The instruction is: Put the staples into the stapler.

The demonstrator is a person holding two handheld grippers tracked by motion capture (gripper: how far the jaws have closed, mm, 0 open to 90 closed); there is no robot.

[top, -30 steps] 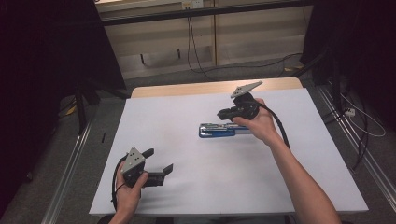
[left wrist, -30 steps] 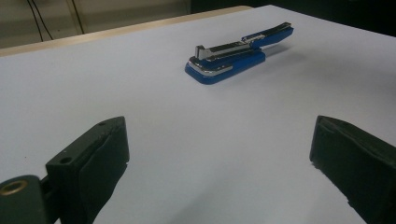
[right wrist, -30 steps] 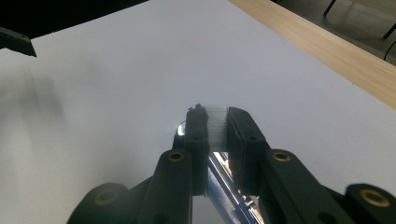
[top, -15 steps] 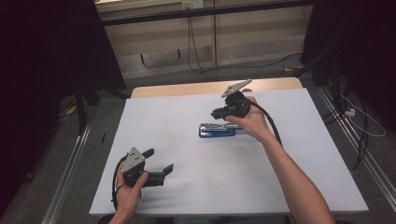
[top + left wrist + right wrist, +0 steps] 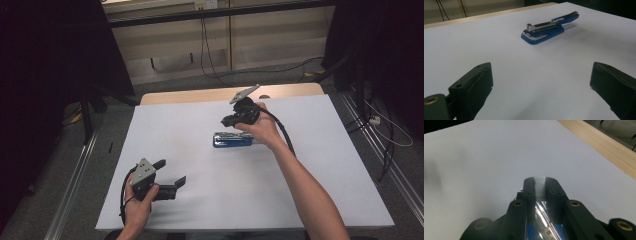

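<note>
Two grippers out: left gripper (image 5: pixel 170 172) low near the tabletop (image 5: pixel 320 165) front edge, jaws spread wide; right gripper (image 5: pixel 540 182) above the blue stapler (image 5: pixel 547 27) mid-table, jaws clamping a strip of staples (image 5: pixel 540 187).

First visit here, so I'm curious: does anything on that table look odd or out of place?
The blue stapler on the white table lies with its top seemingly swung open, baring the metal channel. Above it, the right gripper pinches a small ribbed silvery piece, perhaps staples. Nothing looks spilled or broken.
</note>
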